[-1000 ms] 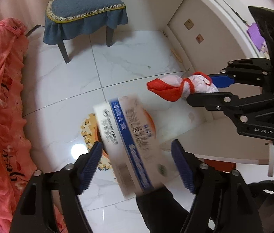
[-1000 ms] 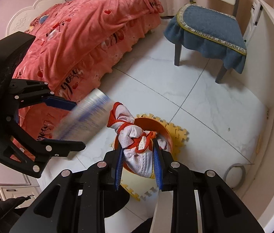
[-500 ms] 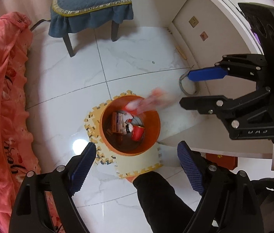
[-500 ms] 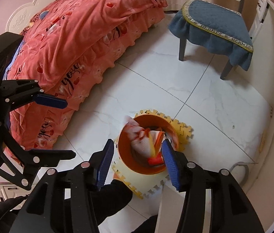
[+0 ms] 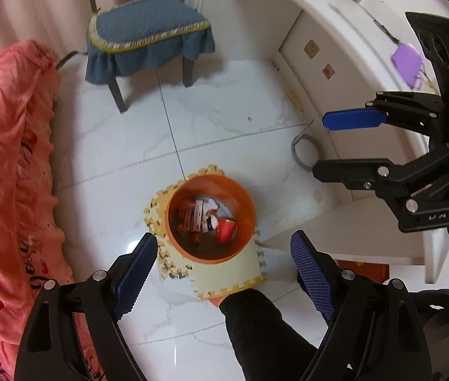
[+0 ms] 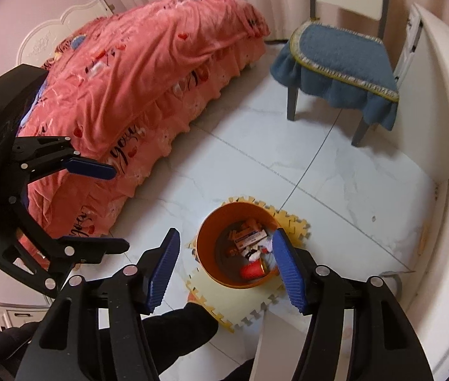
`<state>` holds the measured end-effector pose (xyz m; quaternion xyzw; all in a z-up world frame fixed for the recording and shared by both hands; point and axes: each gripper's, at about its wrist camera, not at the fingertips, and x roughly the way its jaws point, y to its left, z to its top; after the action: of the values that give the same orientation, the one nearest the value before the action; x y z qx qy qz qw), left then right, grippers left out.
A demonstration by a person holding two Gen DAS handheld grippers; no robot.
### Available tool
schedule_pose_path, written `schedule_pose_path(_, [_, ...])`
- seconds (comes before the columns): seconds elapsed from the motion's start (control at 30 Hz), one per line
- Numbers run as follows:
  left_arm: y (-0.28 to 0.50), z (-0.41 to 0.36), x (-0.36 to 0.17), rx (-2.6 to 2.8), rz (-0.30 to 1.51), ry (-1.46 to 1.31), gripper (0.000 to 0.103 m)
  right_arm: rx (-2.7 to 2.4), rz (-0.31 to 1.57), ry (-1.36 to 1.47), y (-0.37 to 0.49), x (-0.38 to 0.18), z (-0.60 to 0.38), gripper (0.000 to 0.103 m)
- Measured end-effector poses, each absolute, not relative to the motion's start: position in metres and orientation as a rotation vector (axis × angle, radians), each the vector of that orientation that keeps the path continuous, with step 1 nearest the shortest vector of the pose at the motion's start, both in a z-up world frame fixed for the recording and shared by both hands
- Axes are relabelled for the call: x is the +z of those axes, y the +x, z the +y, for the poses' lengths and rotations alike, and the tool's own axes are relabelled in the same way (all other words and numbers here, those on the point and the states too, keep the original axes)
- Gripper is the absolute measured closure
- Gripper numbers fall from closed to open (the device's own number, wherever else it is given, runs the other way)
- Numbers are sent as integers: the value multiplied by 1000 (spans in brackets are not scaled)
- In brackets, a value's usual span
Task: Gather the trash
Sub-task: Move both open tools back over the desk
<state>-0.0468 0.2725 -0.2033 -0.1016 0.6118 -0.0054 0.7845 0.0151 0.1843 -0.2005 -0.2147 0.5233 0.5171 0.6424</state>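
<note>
A second ago the left gripper point(image 5: 221, 263) had a blue-and-white box between its pads and the right gripper point(image 6: 226, 268) was clamped on a knotted red-and-white bag; now both are released and hold nothing; the right one's jaws have just been opening, with nothing between them; the box point(image 5: 194, 214) and the bag point(image 5: 213, 219) both lie inside the orange bin point(image 5: 243, 197), beside a red cup point(image 5: 226, 230) and other scraps.

The bin stands on yellow foam mats point(image 5: 227, 274) on the white tiled floor point(image 5: 224, 120); a bed with a pink cover point(image 6: 148, 73) runs along one side, a chair with a blue cushion point(image 6: 338, 57) stands further off, and a white desk point(image 5: 345, 50) curves along the other side, with a purple brush point(image 5: 407, 60) on top; a grey ring point(image 5: 300, 152) lies on the floor at the foot of the desk; the person's dark trouser leg point(image 5: 256, 324) reaches to the near edge of the mats, just below the bin in both views.

Seen from the left gripper, the bin sits between and a little beyond the two wide-spread pads, apart from both; seen from the right gripper, the bin likewise lies between the pads, with the right pad point(image 6: 288, 270) overlapping its rim in the picture; whether it touches I cannot tell; each gripper appears at the edge of the other's view, clear of the bin.
</note>
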Motion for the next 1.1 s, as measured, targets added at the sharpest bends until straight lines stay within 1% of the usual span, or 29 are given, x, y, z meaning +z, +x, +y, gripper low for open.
schedule_pose_path(0.13, [-43,249,-177,-30,1283,-169,17,1184,1136,-460,15,-165,158,40])
schedule_pose_path(0.2, [-40,236,-165,-37,1261,-138,11,1177,1105,-435,16,-147,142,35])
schedule_pose_path(0.33, [-32,206,-137,-90,1207,-111,11,1150,1051,-384,20,-112,99,35])
schedule_pose_path(0.57, [-16,148,-108,-190,1152,-34,11,1047,996,-327,30,-75,18,33])
schedule_pose_path(0.87, [17,76,-85,-335,1116,80,11,853,989,-223,54,-60,-89,33])
schedule_pose_path(0.93, [25,60,-81,-364,1111,112,11,819,987,-204,58,-60,-109,32])
schedule_pose_path(1.0, [32,45,-79,-384,1111,136,11,774,985,-178,64,-61,-135,30])
schedule_pose_path(1.1, [48,26,-79,-411,1112,163,11,717,994,-141,73,-68,-166,29])
